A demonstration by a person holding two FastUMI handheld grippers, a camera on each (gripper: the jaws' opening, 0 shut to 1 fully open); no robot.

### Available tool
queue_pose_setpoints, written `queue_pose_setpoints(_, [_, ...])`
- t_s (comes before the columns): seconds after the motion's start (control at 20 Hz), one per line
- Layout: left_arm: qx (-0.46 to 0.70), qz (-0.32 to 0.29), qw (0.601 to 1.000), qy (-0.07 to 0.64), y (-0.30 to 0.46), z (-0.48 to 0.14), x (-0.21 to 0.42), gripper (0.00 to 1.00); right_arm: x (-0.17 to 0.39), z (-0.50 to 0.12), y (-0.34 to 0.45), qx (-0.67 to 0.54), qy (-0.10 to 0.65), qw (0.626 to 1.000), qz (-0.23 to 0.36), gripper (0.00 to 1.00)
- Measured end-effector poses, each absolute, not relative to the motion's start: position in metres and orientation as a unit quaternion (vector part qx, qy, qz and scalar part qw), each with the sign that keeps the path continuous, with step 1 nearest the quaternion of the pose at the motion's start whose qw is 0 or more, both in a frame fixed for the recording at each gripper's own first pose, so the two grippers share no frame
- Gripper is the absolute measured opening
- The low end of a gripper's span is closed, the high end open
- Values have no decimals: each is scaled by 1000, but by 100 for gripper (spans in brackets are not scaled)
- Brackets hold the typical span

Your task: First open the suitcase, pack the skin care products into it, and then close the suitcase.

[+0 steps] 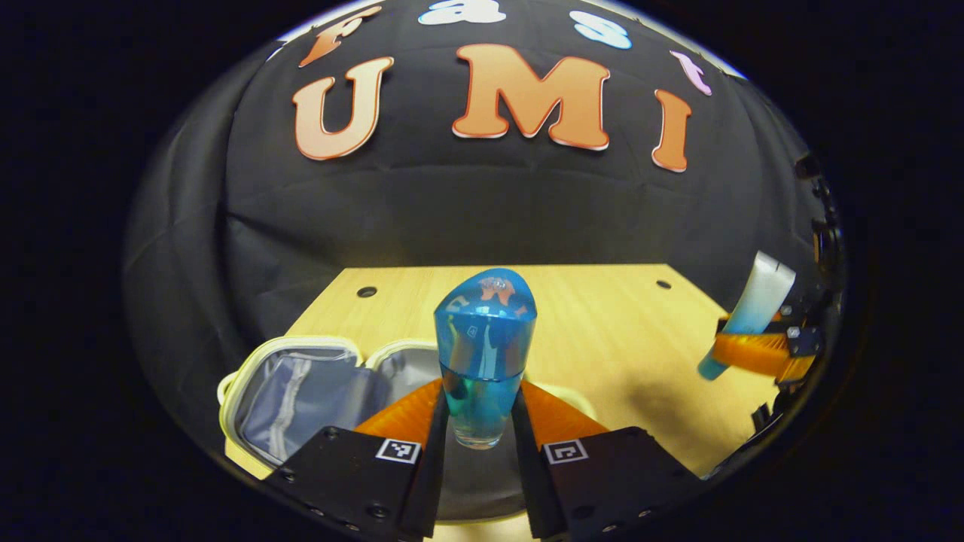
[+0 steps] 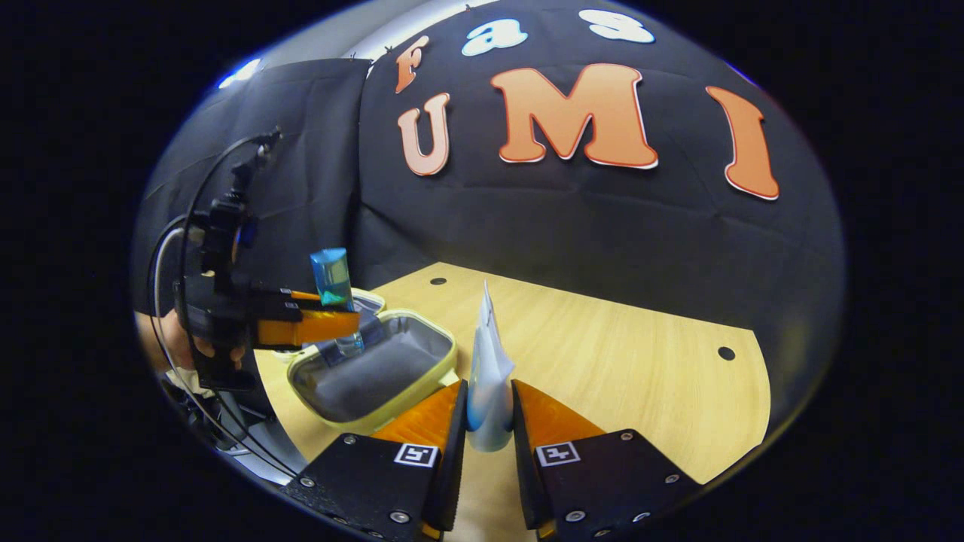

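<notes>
Suitcase [image 2: 373, 369] lies open; left gripper [image 1: 482, 421] clamps blue bottle [image 1: 484, 354], right gripper [image 2: 489, 429] pinches tube [image 2: 488, 376]: lower bottle upright, release low inside.

Left gripper view: riding close above the open suitcase [image 1: 301, 391], facing the back wall across the table [image 1: 602, 316]. Right gripper view: off to the right, angled leftward over the same suitcase [image 2: 376, 369] and table [image 2: 617, 354]; both share these.

Bright overhead light, sharp focus, soft shadows, strong fisheye edge bending
</notes>
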State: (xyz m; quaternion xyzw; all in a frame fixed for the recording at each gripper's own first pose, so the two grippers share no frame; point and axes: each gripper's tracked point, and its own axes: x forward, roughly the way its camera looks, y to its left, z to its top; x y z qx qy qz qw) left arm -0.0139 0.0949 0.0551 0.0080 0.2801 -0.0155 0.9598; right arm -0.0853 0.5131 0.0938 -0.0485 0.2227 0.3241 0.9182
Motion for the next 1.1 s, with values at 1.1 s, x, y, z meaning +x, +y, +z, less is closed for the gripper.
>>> queue_pose_setpoints(1.1, [-11,-79,825,560,143,-105,-27,45,-106,53,632,-35,304,922,238,34])
